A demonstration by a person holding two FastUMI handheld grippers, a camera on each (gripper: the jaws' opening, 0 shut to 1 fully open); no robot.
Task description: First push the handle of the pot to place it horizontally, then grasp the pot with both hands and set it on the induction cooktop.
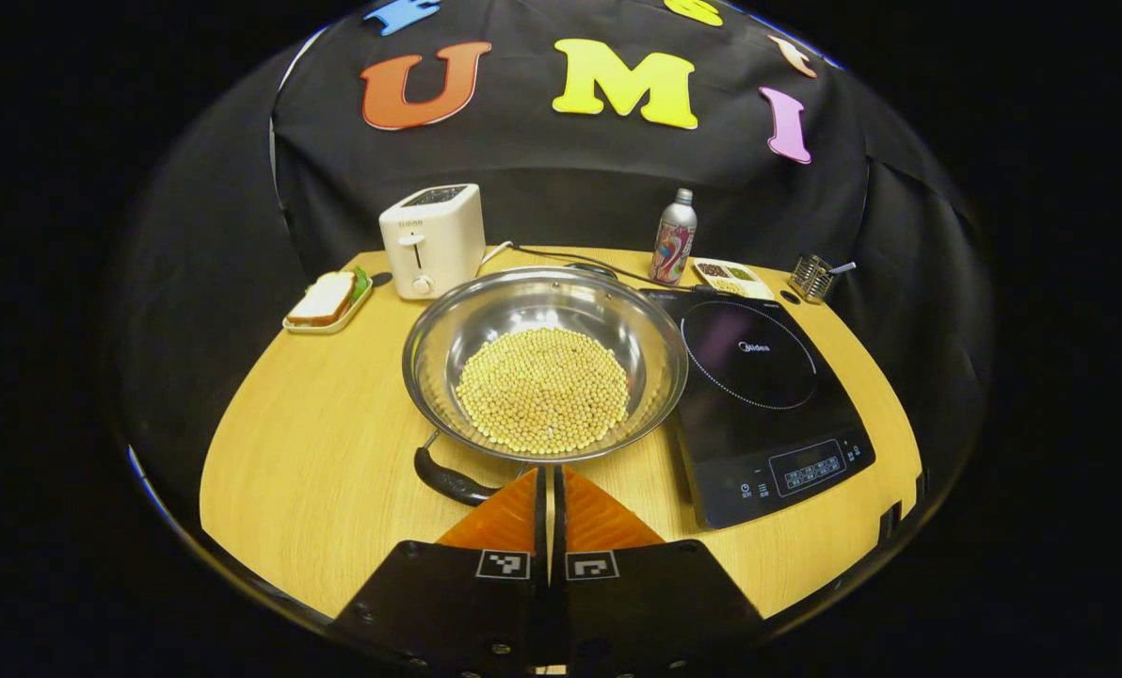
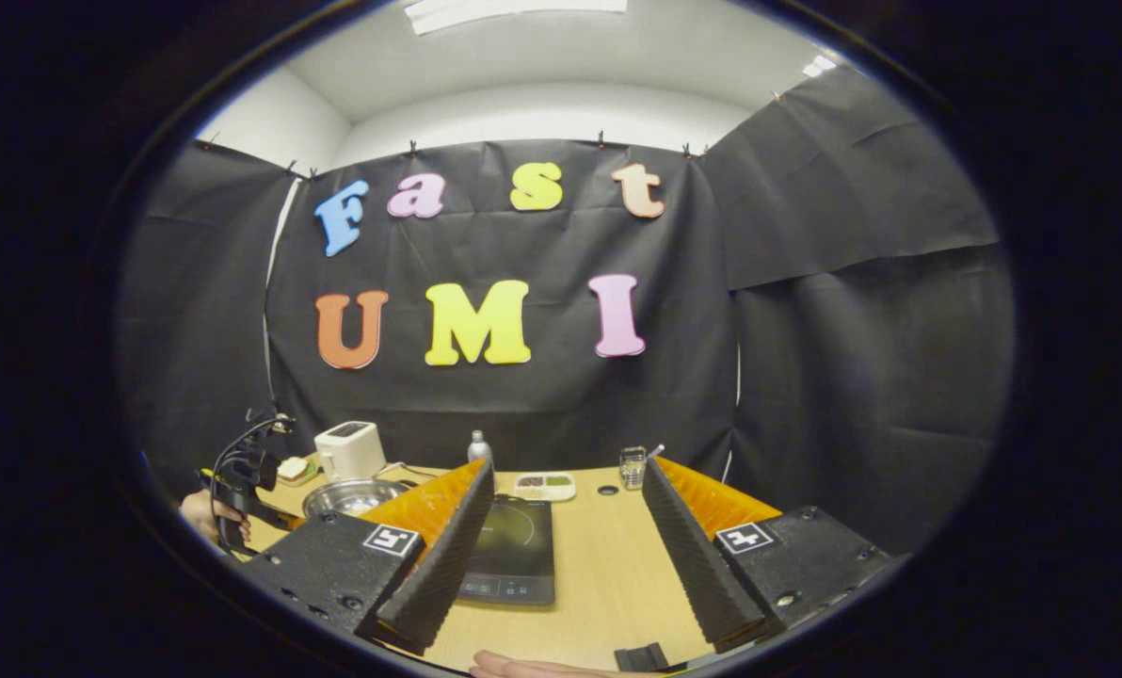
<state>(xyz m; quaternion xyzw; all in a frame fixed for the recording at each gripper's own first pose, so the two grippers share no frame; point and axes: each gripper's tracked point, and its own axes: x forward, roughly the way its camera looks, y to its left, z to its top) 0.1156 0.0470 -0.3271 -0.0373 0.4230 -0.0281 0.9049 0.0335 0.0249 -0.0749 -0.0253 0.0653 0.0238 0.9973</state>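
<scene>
1. Pot of beans: I see it on the table, beside the induction cooktop; not yet placed.
2. Handle: slanted, unpushed.
3. Left gripper: jaws together, tips near handle.
4. Right gripper: jaws apart, empty.

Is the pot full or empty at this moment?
Neither. The pot is partly filled: a flat layer of small pale beans covers its bottom, while the shiny metal walls above them stay bare.
</scene>
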